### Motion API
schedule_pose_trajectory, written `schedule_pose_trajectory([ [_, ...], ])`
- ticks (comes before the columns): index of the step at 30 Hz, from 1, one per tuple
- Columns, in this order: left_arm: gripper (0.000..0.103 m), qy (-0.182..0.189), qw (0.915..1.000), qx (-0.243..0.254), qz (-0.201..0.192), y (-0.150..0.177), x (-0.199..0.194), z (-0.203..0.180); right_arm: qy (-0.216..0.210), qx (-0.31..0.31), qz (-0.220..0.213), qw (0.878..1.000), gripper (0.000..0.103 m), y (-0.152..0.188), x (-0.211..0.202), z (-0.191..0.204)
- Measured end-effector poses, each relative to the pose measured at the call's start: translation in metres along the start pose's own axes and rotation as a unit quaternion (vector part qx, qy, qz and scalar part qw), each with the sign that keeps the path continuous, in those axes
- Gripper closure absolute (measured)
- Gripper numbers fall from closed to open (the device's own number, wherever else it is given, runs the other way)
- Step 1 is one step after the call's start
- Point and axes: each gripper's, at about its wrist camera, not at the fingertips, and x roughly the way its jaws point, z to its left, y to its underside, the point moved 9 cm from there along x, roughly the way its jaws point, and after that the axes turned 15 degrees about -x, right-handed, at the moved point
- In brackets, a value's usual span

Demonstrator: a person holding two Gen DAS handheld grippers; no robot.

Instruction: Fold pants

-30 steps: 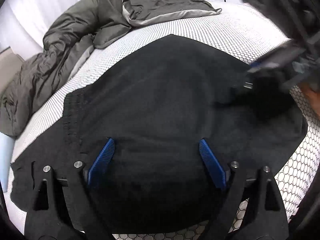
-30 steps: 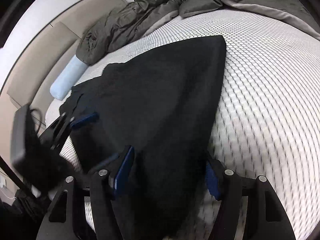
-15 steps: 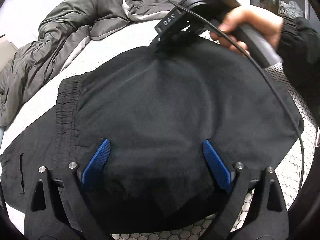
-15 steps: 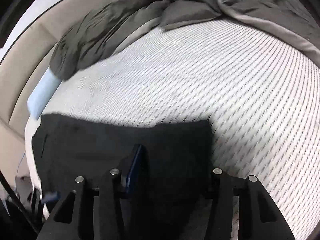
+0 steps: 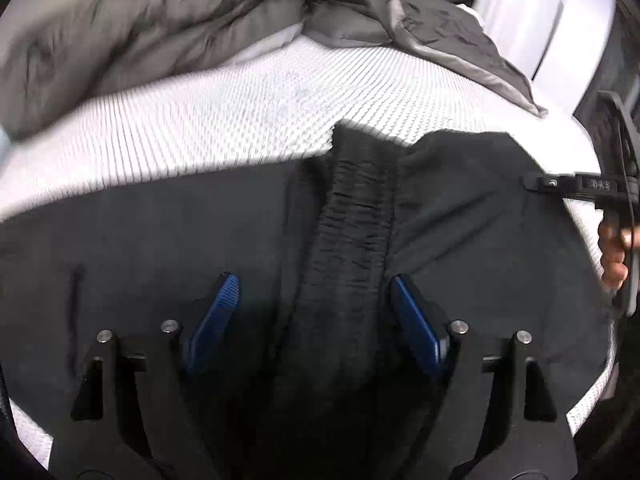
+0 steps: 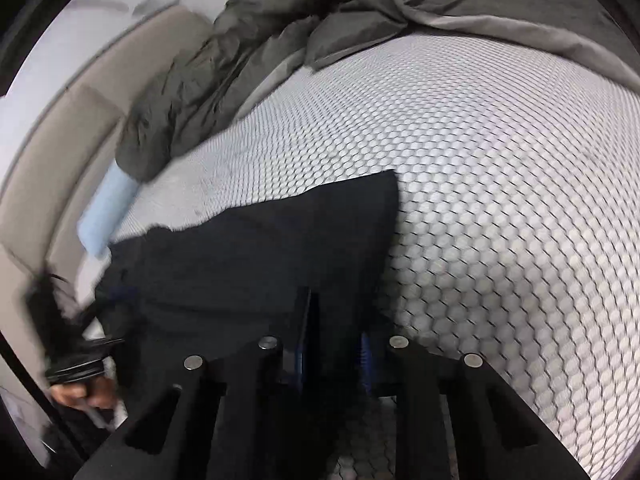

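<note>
Pants (image 5: 248,232) are lying across the lower frame, waistband running upward between my wide-open left gripper (image 5: 312,316); my right gripper (image 6: 332,344) is pinching their lower-centre edge.

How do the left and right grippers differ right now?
The left gripper stands wide open over the waistband; the right gripper is nearly closed on a fold of the pants. The left one holds nothing; the right one pinches cloth. Both have blue pads.
</note>
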Motion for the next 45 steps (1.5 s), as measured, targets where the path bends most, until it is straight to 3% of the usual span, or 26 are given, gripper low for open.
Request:
schedule_pose_trajectory([
  [3,0.027,-0.011,0.9993,0.015,-0.031,-0.002,-0.021,-0.003,-0.013,0.036,-0.017,0.999,0.078,0.007,-0.016,-0.005],
  [5,0.027,0.017,0.9976,0.04,-0.054,0.001,-0.036,-0.018,-0.026,0.041,-0.017,0.999,0.055,0.011,-0.024,0.004],
  [7,0.027,0.031,0.9967,0.061,-0.042,0.006,-0.032,-0.031,-0.033,0.02,-0.03,0.999,0.051,0.012,-0.029,0.022],
  [9,0.027,0.009,0.9962,0.084,-0.024,0.014,-0.015,-0.033,0.009,-0.025,-0.021,0.999,0.055,0.014,-0.023,0.033],
  [10,0.027,0.0,0.996,0.088,-0.016,0.017,-0.006,-0.029,0.026,-0.034,-0.012,0.999,0.073,0.018,-0.019,0.033],
  [11,0.027,0.005,0.9967,0.08,-0.008,0.02,-0.001,-0.027,0.044,-0.032,-0.007,0.998,0.08,0.023,-0.019,0.027],
  [16,0.027,-0.013,0.9983,0.053,-0.022,0.011,-0.008,-0.011,0.03,0.03,-0.033,0.999,0.079,0.045,-0.05,0.011],
  [18,0.027,-0.003,0.9982,0.051,-0.032,0.008,-0.017,-0.012,-0.001,0.025,-0.037,0.999,0.073,0.051,-0.055,0.029],
  [19,0.027,0.002,0.9978,0.055,-0.037,0.01,-0.021,-0.014,-0.004,0.014,-0.04,0.999,0.06,0.053,-0.055,0.039],
  [21,0.027,-0.01,0.9965,0.075,-0.036,0.018,-0.019,-0.018,0.001,-0.007,-0.028,1.0,0.055,0.059,-0.045,0.059],
  [22,0.027,-0.022,0.9958,0.085,-0.027,0.019,-0.012,-0.017,0.017,-0.02,-0.025,0.999,0.059,0.06,-0.041,0.061],
  [23,0.027,-0.023,0.9959,0.085,-0.022,0.022,-0.009,-0.016,0.039,-0.033,-0.017,0.999,0.074,0.063,-0.036,0.061],
  [26,0.027,-0.018,0.9971,0.071,-0.02,0.022,-0.013,-0.009,0.034,-0.017,-0.021,0.999,0.082,0.074,-0.042,0.048],
  [29,0.026,-0.03,0.9973,0.061,-0.028,0.021,-0.02,0.005,0.028,-0.004,-0.028,0.999,0.081,0.087,-0.056,0.039],
  [31,0.026,-0.042,0.9963,0.06,-0.044,0.017,-0.03,0.01,0.02,0.006,-0.029,0.999,0.076,0.084,-0.054,0.037],
  [35,0.026,-0.002,0.9955,0.068,-0.067,0.019,-0.051,-0.005,-0.005,0.019,-0.049,0.999,0.055,0.096,-0.07,0.05],
  [37,0.026,-0.005,0.9947,0.091,-0.048,0.028,-0.04,-0.015,-0.019,0.015,-0.048,0.999,0.055,0.102,-0.068,0.059],
  [39,0.026,-0.032,0.993,0.107,-0.038,0.032,-0.027,-0.014,-0.001,0.003,-0.025,1.0,0.069,0.106,-0.051,0.066],
  [40,0.026,-0.031,0.9937,0.102,-0.034,0.033,-0.024,-0.014,0.004,-0.005,-0.03,1.0,0.086,0.107,-0.055,0.064],
  [42,0.026,-0.027,0.995,0.091,-0.032,0.031,-0.023,-0.01,0.014,-0.013,-0.047,0.999,0.09,0.11,-0.062,0.067],
  [45,0.026,-0.056,0.9937,0.086,-0.044,0.028,-0.026,0.003,0.022,0.013,-0.06,0.998,0.09,0.134,-0.081,0.056],
])
